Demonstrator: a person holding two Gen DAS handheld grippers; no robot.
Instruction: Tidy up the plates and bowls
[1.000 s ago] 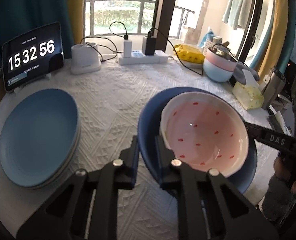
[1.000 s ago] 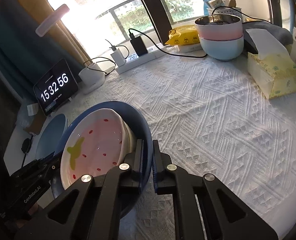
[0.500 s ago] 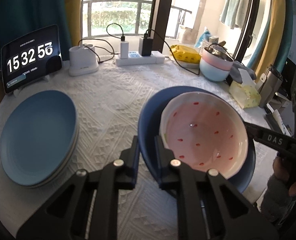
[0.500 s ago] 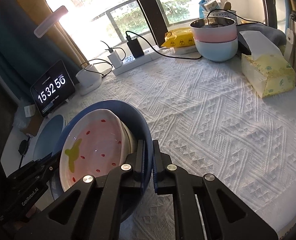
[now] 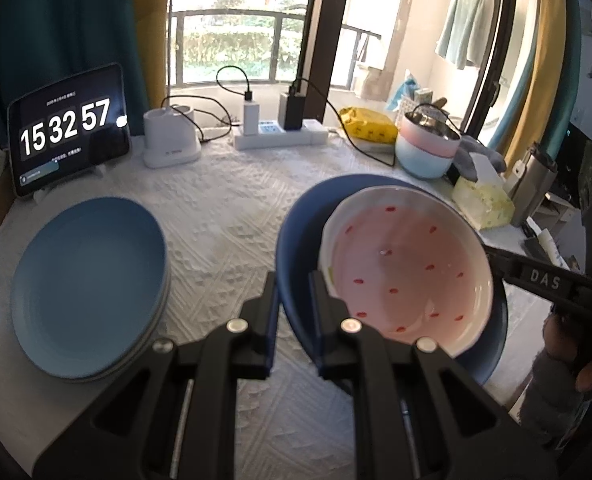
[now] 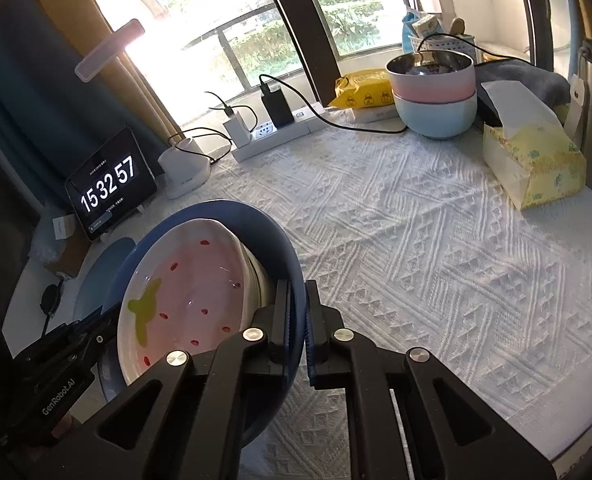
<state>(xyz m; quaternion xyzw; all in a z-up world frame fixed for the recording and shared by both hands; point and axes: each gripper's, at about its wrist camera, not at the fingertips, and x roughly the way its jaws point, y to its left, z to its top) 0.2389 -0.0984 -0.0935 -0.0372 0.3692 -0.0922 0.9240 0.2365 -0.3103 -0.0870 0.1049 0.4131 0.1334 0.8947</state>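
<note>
The white tablecloth point(image 6: 415, 240) is carrying everything. Above it, the dark blue plate point(image 5: 299, 240) is being held aloft by both tools: the left gripper point(image 5: 294, 300) is pinching its near rim with the jaws nearly together, and the right gripper point(image 6: 297, 312) is clamping the opposite rim in a narrow grip. The plate is holding a strawberry-patterned bowl point(image 5: 407, 272), pink inside with red seeds, with a second white dish nested beneath it. Compared with one second ago, the load is sitting higher over the cloth, and the tablet clock point(image 5: 66, 128) is now reading 15 32 57. The light blue plate stack point(image 5: 88, 288) is resting at left. The pink-and-blue stacked bowls point(image 6: 433, 92) are standing far back, beside the tissue box point(image 6: 535, 160).
</note>
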